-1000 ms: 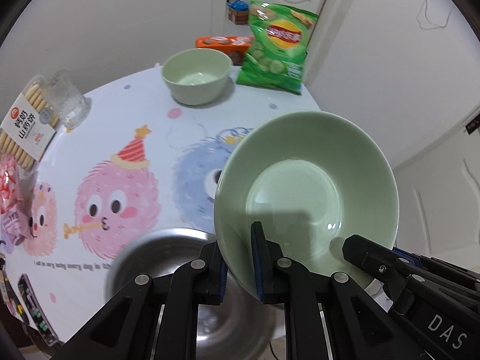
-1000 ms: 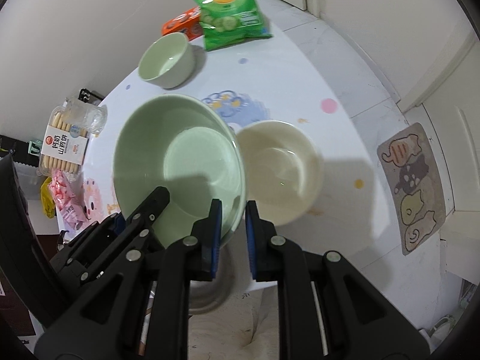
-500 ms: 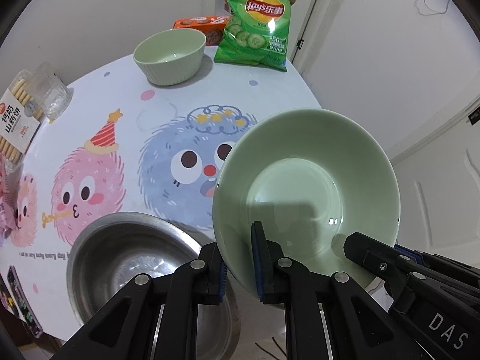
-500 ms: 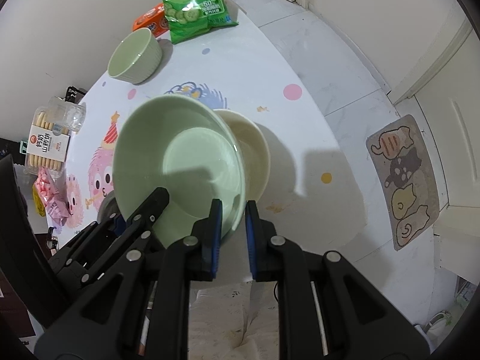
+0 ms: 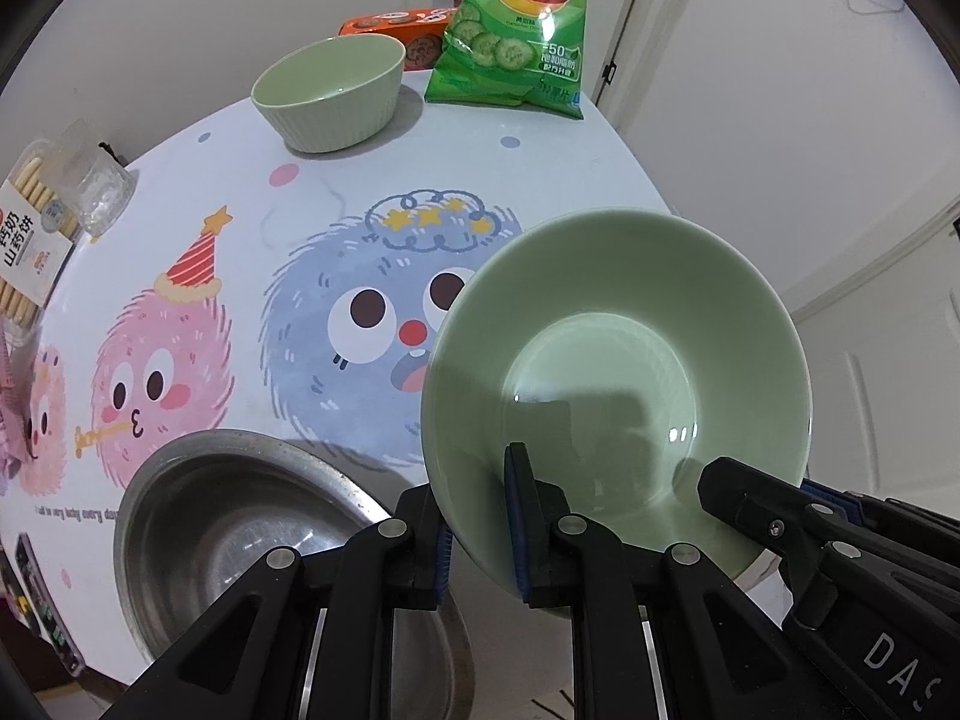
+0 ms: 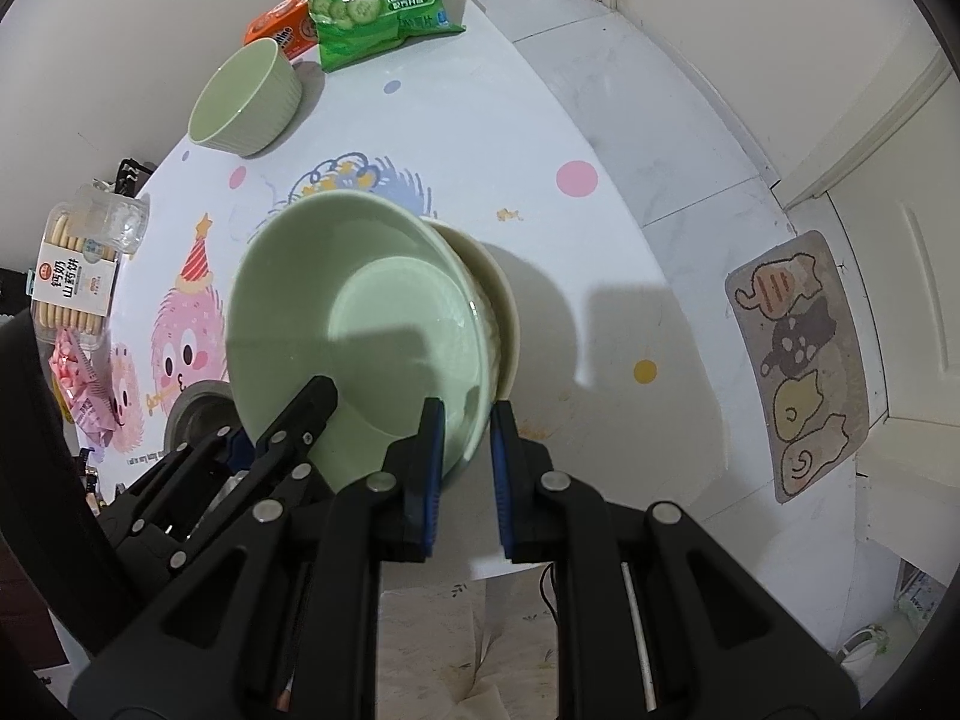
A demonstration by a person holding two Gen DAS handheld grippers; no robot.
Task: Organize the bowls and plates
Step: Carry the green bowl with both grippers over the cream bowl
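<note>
Both grippers hold one large pale green bowl (image 5: 618, 360) by its rim. My left gripper (image 5: 477, 516) is shut on its near left rim. My right gripper (image 6: 465, 450) is shut on its near right rim (image 6: 360, 324). The green bowl sits over a cream bowl (image 6: 501, 306), of which only the right edge shows. A small ribbed green bowl (image 5: 329, 93) stands at the far side of the table, also in the right wrist view (image 6: 246, 99). A steel bowl (image 5: 240, 528) stands at the near left.
The round table (image 5: 240, 210) has a cartoon-monster cover. A green chips bag (image 5: 519, 30) and an orange box (image 5: 390, 30) lie at the back. A biscuit pack (image 6: 72, 276) and pink sweets (image 6: 75, 384) lie at the left. The floor mat (image 6: 798, 354) lies right.
The green bowl has moved over the cream bowl and now covers almost all of it. Both grippers stayed shut on its rim.
</note>
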